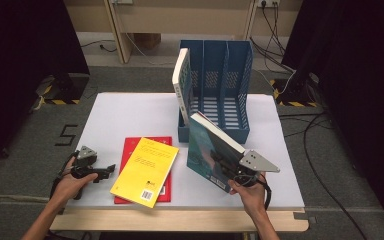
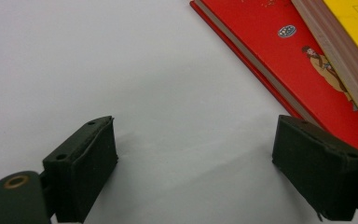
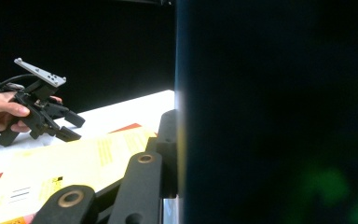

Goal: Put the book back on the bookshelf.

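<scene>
Hands come in from the near edge of the white table (image 1: 125, 107), each with a gripper. The right gripper (image 1: 228, 167) is clamped on the lower spine end of a teal book (image 1: 207, 150), which it holds raised and tilted just in front of the blue file rack (image 1: 240, 75); in the right gripper view the dark cover stands right against the near jaw and blocks most of the sight. The left gripper (image 1: 106, 171) sits low over the table near its front left corner, jaws spread wide with nothing between them; in the left gripper view bare white table lies between the two black pads (image 2: 86, 170). Just to the right of that gripper a yellow book (image 1: 146, 171) lies flat and slightly askew on top of a red book (image 1: 130, 150), both close to the front edge, the red cover showing along the left side and at the far end. Beyond the teal book stands the blue file rack with its three upright compartments open toward the person. A white book (image 1: 181, 82) stands at the left end of the rack, in or against its left compartment, leaning against the rack's left wall with its spine facing out. Behind the table are grey floor, cables and a wooden frame.
</scene>
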`<state>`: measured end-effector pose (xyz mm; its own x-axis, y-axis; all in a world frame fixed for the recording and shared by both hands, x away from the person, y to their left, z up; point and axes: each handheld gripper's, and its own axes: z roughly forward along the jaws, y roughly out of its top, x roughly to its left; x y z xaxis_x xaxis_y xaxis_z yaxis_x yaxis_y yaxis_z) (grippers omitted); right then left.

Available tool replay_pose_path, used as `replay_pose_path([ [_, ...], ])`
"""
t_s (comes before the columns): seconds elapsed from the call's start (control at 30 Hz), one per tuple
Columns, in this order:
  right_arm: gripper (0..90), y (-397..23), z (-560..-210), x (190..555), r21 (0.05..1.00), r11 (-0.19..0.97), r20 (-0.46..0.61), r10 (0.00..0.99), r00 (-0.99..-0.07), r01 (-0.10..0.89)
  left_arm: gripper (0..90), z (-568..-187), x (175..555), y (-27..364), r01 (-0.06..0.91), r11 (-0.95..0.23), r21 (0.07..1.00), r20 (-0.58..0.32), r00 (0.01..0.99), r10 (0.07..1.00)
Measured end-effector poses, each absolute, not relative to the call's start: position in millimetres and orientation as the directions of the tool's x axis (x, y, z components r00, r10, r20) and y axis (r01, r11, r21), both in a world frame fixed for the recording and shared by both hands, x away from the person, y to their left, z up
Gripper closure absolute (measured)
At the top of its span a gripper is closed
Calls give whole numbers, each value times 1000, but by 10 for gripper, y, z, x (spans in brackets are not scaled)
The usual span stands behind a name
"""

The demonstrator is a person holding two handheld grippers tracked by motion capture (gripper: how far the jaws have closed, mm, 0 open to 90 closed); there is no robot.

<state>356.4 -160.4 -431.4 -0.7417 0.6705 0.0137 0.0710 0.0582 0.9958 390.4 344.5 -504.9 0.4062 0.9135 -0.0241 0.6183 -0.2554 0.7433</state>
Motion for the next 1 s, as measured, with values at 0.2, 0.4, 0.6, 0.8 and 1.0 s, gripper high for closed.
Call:
replay_pose_path([
  [0.2, 743, -1579, -4318, 3541, 997, 49, 10, 687, -727, 60, 125, -5050, 3905, 3445, 618, -255, 744, -24, 407, 913],
  [0.4, 745, -1531, -4254, 3557, 997, 56, 2, 671, -741, 53, 124, -5050, 3906, 3446, 618, -255, 743, -25, 407, 913],
  [0.6, 745, -1522, -4116, 3510, 998, 50, -13, 681, -732, 29, 124, -5050, 3906, 3446, 618, -255, 744, -25, 407, 913],
  [0.8, 746, -1557, -3943, 3441, 998, 57, -36, 694, -719, 5, 123, -5051, 3906, 3447, 618, -255, 744, -25, 408, 913],
  [1.0, 746, -1618, -3742, 3404, 999, 37, -35, 710, -703, -12, 122, -5051, 3906, 3446, 617, -257, 744, -24, 408, 913],
])
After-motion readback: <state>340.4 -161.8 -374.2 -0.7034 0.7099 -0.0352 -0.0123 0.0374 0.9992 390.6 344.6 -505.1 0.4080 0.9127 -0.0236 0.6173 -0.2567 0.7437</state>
